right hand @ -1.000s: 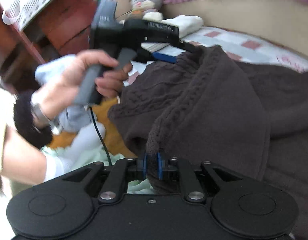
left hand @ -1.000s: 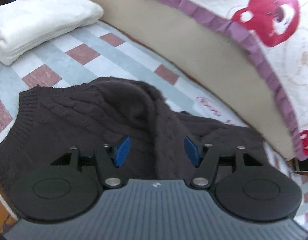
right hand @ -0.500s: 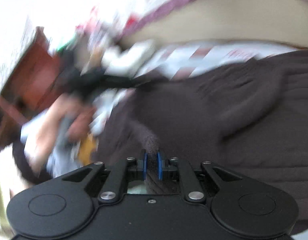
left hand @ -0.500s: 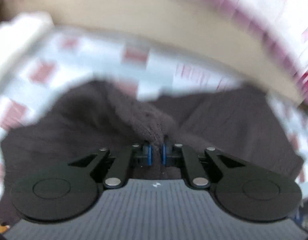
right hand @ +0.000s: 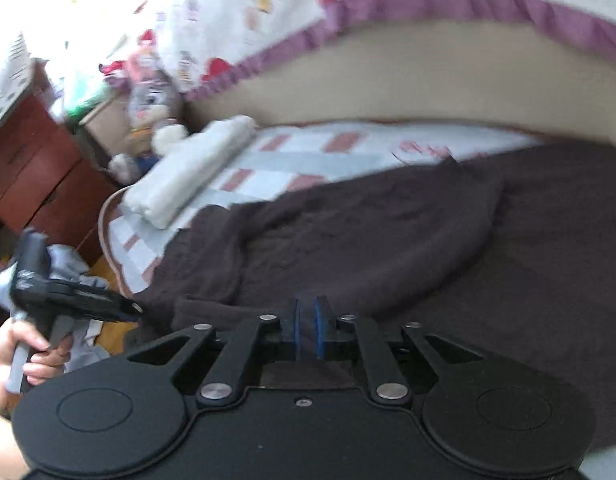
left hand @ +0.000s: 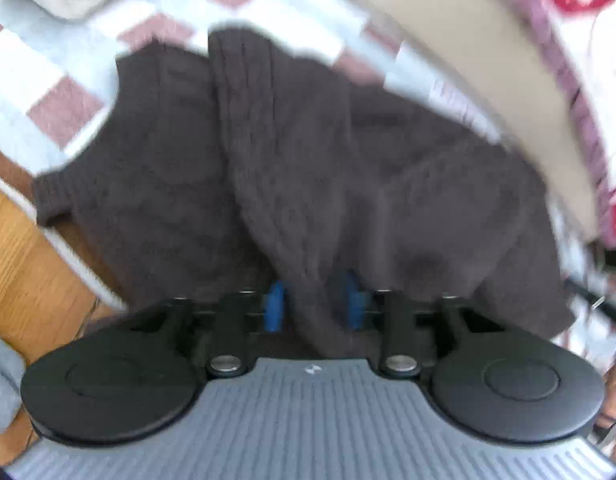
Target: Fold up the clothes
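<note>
Brown cable-knit sweater [left hand: 347, 168] spread across the centre of both views on a checked bedsheet [left hand: 48, 64]; left gripper [left hand: 313, 308], at the lower middle of the left wrist view, has its blue pads parted with a fold of the sweater lying between them, not pinched; right gripper [right hand: 308, 334], at the lower middle of the right wrist view, is clamped on the sweater's edge, pads nearly together; folded white towel [right hand: 192, 172] on the sheet at centre left; a hand [right hand: 16, 354] at lower left holds the left gripper's handle; motion blur throughout.
</note>
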Available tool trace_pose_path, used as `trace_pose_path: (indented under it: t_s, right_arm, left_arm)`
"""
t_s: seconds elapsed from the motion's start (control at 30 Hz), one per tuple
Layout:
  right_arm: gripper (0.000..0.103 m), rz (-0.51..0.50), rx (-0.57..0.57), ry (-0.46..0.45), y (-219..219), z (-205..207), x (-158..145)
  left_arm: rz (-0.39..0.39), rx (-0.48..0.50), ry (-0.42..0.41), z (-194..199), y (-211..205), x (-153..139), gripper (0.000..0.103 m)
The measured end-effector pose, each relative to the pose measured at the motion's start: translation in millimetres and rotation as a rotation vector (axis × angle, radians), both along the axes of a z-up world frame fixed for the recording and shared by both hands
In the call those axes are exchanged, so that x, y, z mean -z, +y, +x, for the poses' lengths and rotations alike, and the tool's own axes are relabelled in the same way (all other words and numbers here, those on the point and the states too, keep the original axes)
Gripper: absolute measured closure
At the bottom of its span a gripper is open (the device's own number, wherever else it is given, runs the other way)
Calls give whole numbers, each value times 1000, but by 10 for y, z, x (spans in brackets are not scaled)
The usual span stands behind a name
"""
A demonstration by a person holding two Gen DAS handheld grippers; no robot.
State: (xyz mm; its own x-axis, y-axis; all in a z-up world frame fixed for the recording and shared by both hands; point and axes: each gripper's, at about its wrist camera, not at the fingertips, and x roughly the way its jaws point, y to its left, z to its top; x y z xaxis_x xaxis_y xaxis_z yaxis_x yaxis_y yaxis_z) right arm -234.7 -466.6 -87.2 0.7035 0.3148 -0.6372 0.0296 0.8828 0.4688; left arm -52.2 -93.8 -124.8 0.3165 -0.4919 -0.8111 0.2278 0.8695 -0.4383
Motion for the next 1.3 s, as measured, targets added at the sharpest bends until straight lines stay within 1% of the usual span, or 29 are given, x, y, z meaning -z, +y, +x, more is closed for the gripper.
trace_pose_path:
  t_s: [0.03,0.07,0.1,0.13,0.17,0.2,0.23,0.27,0.3,0.33,0.37,0.4,0.43,0.47,0.57,0.63,0.67,0.73,0.77,0.8,0.83,0.87,0.93,0.97,1.0,1.07,1.2,1.23,1.3]
  right_arm:
    - [65,17,34,21,-44,1,39]
    - [55,33,69,42,-90,-2,78]
    - [51,53,96,45,-142,-21,100]
    - [51,74,122,46,-195,-41,121]
    - [51,101,113,48,-232,2,151]
    - [51,130,100,49,-266,51,181]
    - [52,139,45,56,-274,126,204]
    - [51,118,-16,72,-246,201,241]
    - [51,93,-78,90,-215,276,280]
    - [51,69,-140,108,-185,351,318]
    - [51,44,-202,125,-154,426,357]
    - [51,20,-264,143,-123,501,395]
    - [51,-5,-326,161,-92,575,434]
    - [51,-7,-339,185,-54,609,500]
    - [51,-74,-375,211,82,638,565]
    - [51,-96,-387,248,125,658,627]
    - [51,-97,-387,279,122,671,676]
    - [51,-99,-385,340,118,696,774]
    - [51,-92,-383,330,104,689,761]
    - [55,-87,-391,317,102,675,739]
    - [89,-77,-412,299,115,651,714]
    - [90,-66,-434,279,128,626,690]
    - [91,-91,-448,224,160,570,588]
    - [91,-86,-442,182,135,542,522]
    - [91,-68,-419,147,61,520,475]
    - [91,-30,-369,78,-95,475,385]
    - [91,47,-270,-61,-408,387,205]
    - [91,35,-212,-17,-505,432,259]
    - [92,46,-31,164,-808,537,527]
  left_arm:
    - [-15,-14,-21,26,26,-36,54]
    - [-19,-22,-38,69,38,-56,54]
    - [-26,-30,-57,100,57,-65,53]
    - [-33,-38,-76,130,76,-73,53]
    - [-40,-46,-95,161,95,-82,53]
    - [-56,-50,-112,221,115,-68,47]
    - [-81,-50,-127,314,135,-28,41]
    - [-104,-40,-128,426,157,34,35]
    - [-130,-18,-92,577,182,134,37]
    - [-164,-8,-25,740,198,250,38]
    - [-181,-17,25,850,205,322,41]
    - [-179,-36,48,915,214,341,45]
    - [-168,-32,43,941,201,321,45]
    - [-142,-3,-6,905,154,235,45]
    - [-33,55,-205,714,-49,-83,45]
    - [-47,81,-278,659,-172,-189,42]
    - [-73,90,-282,666,-230,-208,41]
    - [-144,59,-168,828,-363,-112,41]
    - [-161,31,-98,934,-436,-26,41]
    - [-155,16,-56,1018,-522,43,41]
    - [-122,15,-47,1078,-624,94,41]
    - [-70,22,-46,1125,-736,147,40]
    - [80,56,-59,1188,-982,260,39]
    - [151,70,-57,1214,-1087,322,45]
    - [208,84,-71,1228,-1165,353,62]
    - [281,102,-159,1270,-1275,290,97]
    - [281,-7,-341,1486,-1309,-91,97]
    - [281,-35,-387,1540,-1318,-186,97]
    - [250,-109,-466,1582,-1317,-355,98]
